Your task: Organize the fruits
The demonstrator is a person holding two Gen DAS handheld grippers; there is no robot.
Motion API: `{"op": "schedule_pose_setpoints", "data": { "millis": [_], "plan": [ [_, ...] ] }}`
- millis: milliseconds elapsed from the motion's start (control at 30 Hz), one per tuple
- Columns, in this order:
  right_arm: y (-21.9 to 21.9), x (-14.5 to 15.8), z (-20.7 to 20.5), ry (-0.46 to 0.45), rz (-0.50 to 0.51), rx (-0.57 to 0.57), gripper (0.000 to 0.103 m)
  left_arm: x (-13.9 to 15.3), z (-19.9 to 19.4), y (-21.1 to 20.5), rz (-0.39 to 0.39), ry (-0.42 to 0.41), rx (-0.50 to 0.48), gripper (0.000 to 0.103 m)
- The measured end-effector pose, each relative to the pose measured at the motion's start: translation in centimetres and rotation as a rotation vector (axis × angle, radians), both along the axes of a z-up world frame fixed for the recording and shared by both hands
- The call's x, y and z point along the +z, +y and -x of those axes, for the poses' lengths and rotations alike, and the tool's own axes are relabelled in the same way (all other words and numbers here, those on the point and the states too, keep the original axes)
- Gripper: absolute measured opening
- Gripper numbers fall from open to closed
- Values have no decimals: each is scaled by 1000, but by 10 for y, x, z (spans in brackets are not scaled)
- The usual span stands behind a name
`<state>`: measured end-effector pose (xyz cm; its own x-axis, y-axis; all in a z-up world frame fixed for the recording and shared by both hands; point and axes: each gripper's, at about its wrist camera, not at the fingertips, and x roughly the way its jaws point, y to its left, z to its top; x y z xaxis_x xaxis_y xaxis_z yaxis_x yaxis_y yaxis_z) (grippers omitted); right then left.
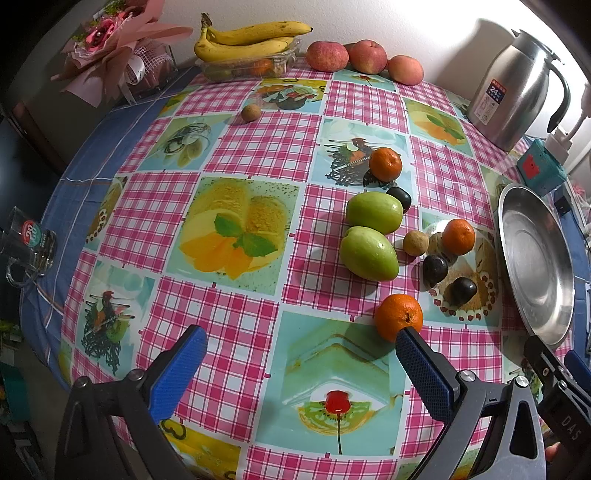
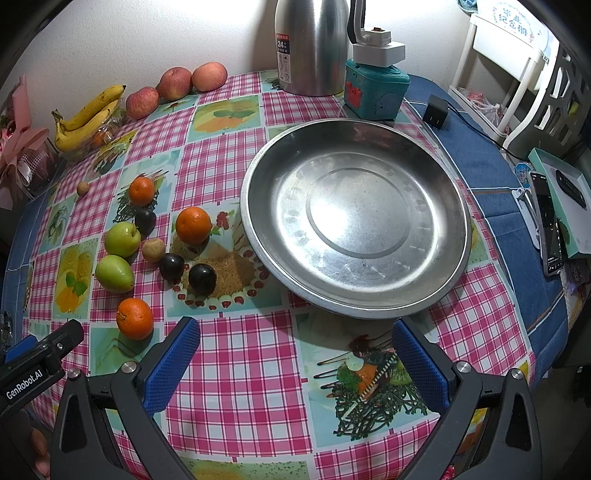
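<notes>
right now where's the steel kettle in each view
Left wrist: steel kettle sits upper right, at the table's back edge beyond the metal plate.
Right wrist: steel kettle stands top centre, behind the plate.
Shared landmark: the teal box beside it.

Sharp, bright fisheye views bend at dark edges; overhead glare whitens the wall (image 1: 424,22) and steel plate (image 2: 354,218).

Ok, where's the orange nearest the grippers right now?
The nearest orange sits on the tablecloth left of the steel plate, just ahead of the green fruits' cluster, touching nothing.
</notes>
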<state>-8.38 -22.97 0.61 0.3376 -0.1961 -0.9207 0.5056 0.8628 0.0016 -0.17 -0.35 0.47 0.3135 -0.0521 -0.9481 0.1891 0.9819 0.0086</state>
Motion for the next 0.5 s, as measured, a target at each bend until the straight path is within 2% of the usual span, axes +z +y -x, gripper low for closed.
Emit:
{"op": "schedule_pose_setpoints", "data": {
  "millis": [300,500],
  "plan": [
    [2,0,0,1,-3,1,103,4,-2,2,19,-16,2,103],
    [3,-2,-1,-17,-31,10,103,8,-6,5,54,-65,12,103]
  ]
}}
